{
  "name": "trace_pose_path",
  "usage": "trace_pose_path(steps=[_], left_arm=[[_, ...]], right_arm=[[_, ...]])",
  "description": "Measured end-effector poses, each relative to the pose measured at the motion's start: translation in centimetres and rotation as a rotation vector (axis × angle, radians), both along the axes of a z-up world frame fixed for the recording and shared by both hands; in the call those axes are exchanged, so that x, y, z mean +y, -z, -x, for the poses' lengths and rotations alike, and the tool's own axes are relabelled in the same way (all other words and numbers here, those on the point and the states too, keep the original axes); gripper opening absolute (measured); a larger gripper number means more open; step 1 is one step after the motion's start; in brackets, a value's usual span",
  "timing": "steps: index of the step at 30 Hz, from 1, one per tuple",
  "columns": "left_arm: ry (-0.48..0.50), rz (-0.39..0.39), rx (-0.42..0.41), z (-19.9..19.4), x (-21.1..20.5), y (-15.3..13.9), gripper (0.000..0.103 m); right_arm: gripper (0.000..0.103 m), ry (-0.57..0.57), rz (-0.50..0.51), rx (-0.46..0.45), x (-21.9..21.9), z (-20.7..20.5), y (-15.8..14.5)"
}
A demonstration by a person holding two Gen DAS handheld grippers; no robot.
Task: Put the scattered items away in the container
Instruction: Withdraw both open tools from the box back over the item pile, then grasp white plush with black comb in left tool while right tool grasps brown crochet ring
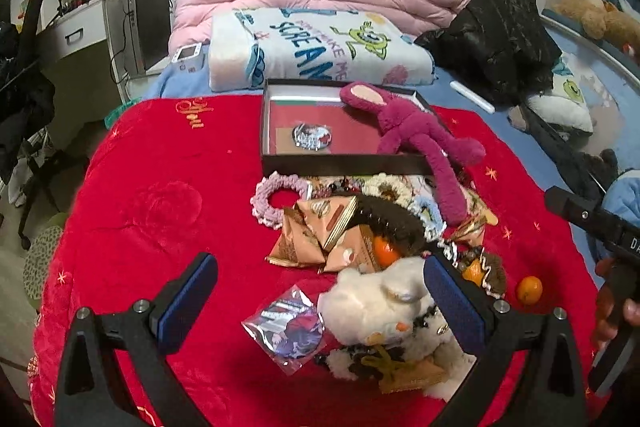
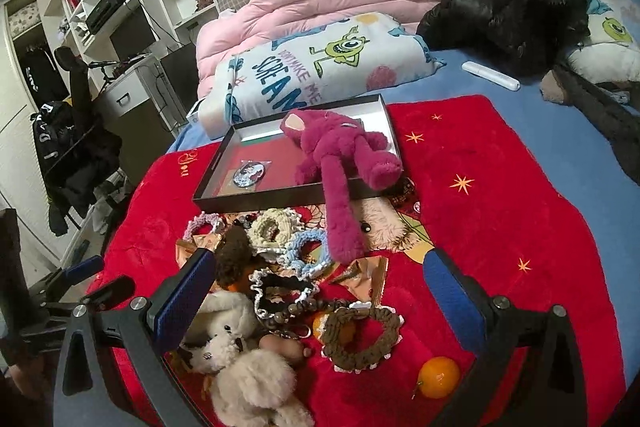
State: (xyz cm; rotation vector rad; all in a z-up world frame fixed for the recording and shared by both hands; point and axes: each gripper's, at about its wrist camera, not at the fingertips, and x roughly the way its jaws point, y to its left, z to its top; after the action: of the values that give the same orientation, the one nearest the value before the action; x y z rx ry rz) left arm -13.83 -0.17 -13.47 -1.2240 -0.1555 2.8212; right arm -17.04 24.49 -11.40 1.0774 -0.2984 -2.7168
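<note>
Left gripper [image 1: 320,297]: jaws spread wide, holding nothing; its blue pads [image 1: 454,303] stand either side of a white plush [image 1: 376,301], the right pad just beside or touching it, contact cannot be confirmed. A badge packet [image 1: 286,323] lies on the red blanket [image 1: 152,211] between the fingers. Right gripper [image 2: 320,293]: jaws likewise spread wide and empty, over the clutter; its left pad [image 2: 186,301] is near the white plush [image 2: 224,331], touching nothing that can be made out. Box [image 2: 256,201]: open, shallow, dark-walled, on the far part of the blanket. Inside it lies a round badge [image 2: 249,174]. A pink plush [image 2: 340,155] lies with its head in the box and one long limb draped over the near wall onto the blanket. Outside the box, near its front wall: scrunchies [image 2: 272,227], snack packets [image 1: 316,239], a brown scrunchie [image 2: 360,339] and an orange [image 2: 439,377] lying apart at the near right.
</note>
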Motion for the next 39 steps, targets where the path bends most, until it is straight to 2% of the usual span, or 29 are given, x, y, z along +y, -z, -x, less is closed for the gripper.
trace_pose_path(steps=[4,14,21,24,30,36,39], left_arm=[[0.013,0.036,-0.016,-0.1,0.6,0.7,0.103],[0.103,0.010,-0.104,-0.6,3.4,4.5,0.103],[0.147,0.000,-0.129,-1.0,5.1,5.5,0.103],[0.141,0.021,-0.150,-0.9,5.4,6.0,0.103],[0.156,-0.001,-0.194,-0.3,5.4,6.8,0.103],[0.169,0.069,-0.197,0.1,6.7,8.1,0.103],[0.162,0.037,-0.204,0.5,6.4,8.5,0.103]], right_arm=[[0.103,0.008,0.003,-0.025,0.2,0.1,0.6],[0.103,0.021,-0.014,-0.075,0.7,0.4,2.1],[0.096,0.003,-0.010,-0.114,0.6,0.8,3.5],[0.094,-0.006,-0.010,-0.132,0.4,0.9,4.2],[0.083,-0.026,-0.022,-0.186,-0.2,1.2,5.9],[0.074,-0.050,-0.046,-0.246,-0.9,1.4,7.9],[0.070,-0.061,-0.059,-0.278,-1.2,1.5,8.8]])
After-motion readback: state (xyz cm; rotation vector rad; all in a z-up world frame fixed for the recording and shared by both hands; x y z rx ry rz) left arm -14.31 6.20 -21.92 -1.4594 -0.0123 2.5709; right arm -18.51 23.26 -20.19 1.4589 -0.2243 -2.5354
